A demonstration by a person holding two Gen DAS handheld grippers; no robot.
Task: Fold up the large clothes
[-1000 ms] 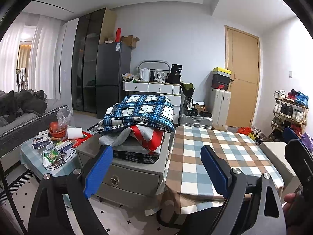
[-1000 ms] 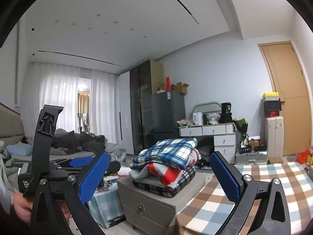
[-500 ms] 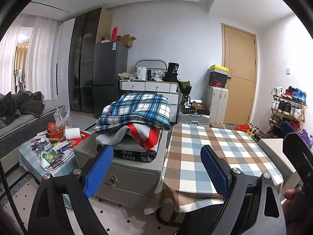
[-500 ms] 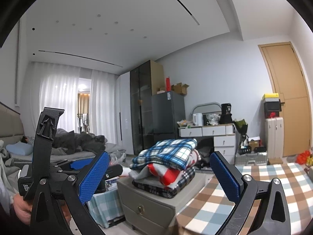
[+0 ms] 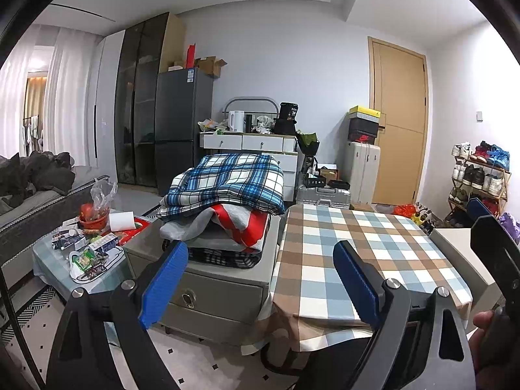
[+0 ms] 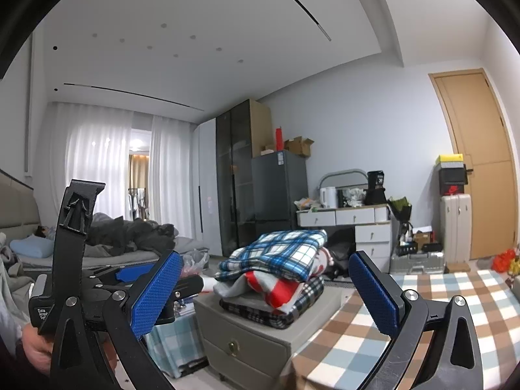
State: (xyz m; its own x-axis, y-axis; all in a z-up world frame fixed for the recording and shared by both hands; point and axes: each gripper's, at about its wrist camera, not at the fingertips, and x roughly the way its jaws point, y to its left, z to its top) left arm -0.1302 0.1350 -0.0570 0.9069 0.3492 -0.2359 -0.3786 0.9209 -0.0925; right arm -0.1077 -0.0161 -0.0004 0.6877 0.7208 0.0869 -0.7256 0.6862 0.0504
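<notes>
Checked table [image 5: 364, 243] beside stacked clothes [image 5: 227, 191]; both hand-held grippers agape, empty.

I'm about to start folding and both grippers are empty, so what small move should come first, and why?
Probably bring the left gripper forward to the blue plaid cloth that tops the pile on the grey cabinet. Both the left and right gripper are open and hold nothing, nothing lies over the plaid, and the checked table beside the cabinet offers a flat place to spread it.

Black hand-held gripper [image 5: 260, 279], blue pads [image 5: 164, 284]
</notes>
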